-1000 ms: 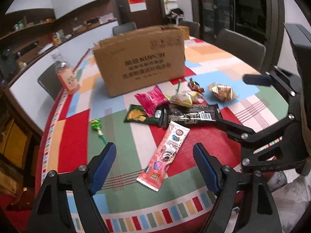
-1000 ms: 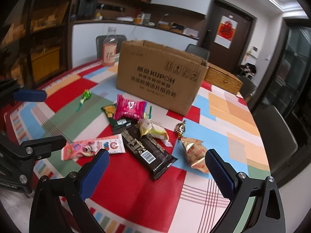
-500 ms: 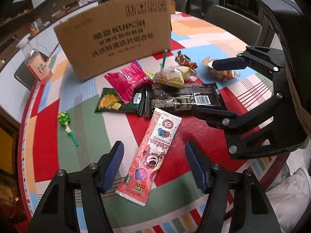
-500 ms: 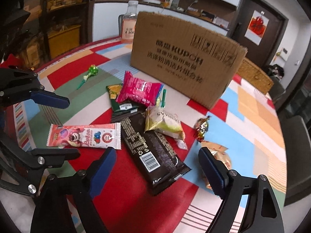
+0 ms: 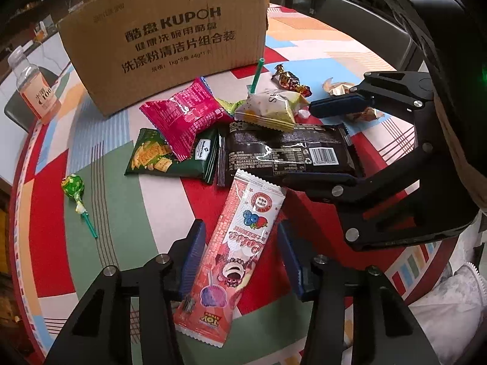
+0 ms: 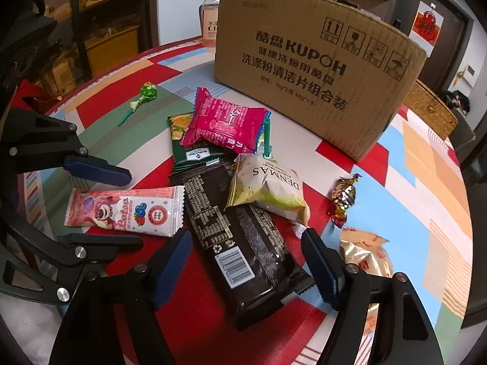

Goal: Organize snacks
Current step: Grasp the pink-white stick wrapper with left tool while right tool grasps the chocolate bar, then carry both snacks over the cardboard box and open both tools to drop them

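Your tongs (image 5: 240,258) have blue pads on black frames. Between them you see a pink-and-white packet (image 5: 234,249) with a cartoon bear. Above it sits a dark brown wrapper (image 5: 289,152) with a white barcode, then a magenta pouch (image 5: 185,115) and a green packet (image 5: 158,158). At left lies a green lollipop (image 5: 73,187). The table (image 5: 121,213) wears red, green, white and blue patches.

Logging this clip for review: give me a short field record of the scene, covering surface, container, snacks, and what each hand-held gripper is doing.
surface: round table with a colourful patchwork cloth
container: cardboard box, standing behind the snacks
snack pile: pink packet on green packet; DENMAS packet on dark brown bar
apart: lollipop, foil candy
left hand-held gripper: open, straddling the pink strawberry bar
right hand-held gripper: open, straddling the dark brown bar
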A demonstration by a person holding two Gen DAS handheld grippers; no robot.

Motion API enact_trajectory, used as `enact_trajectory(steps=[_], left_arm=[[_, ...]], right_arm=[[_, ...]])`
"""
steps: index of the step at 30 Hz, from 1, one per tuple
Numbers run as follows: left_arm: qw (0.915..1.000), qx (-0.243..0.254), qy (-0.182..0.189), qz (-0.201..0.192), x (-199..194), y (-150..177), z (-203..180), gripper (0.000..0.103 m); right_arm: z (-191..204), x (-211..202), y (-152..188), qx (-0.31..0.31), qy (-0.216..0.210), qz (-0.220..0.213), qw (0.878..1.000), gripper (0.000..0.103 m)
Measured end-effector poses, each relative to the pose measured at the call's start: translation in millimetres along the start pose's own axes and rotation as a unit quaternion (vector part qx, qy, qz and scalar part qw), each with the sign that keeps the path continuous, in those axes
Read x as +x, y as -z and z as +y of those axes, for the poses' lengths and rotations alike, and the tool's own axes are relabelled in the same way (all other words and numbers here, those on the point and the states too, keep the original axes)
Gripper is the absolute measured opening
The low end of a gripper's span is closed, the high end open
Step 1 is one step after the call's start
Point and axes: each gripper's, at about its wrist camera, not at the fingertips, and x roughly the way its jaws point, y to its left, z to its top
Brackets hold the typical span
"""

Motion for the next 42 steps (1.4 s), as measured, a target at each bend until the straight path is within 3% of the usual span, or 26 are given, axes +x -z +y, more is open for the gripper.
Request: enact_trajectory(steps=[9,17,34,42], left_arm=[[0.9994,-0.027,0.023,-0.003,8.1,0.1,12.6,0.04],[0.9968,-0.06,0.051,-0.013,7.0,2.3,27.2,0.033],[0.9914,-0.088,0.014,-0.096,-62.2,18.8,35.7,0.032],[0.9851,-0.094,0.001,-0.144,-92.3,14.4,40.2,0.032]], right_arm=[[-0.1,10.0,-2.7,0.011,-0.021,0.018,1.0,0.069],[9.7,8.6,-4.4,0.028,-0.024,0.025,0.999,0.053],[40.4,-37.7,-7.0,0.094,-0.036,-0.013,0.995,0.05],[43.5,-68.0,-17.6,0.111,-0.006,-0.057,0.992,0.05]])
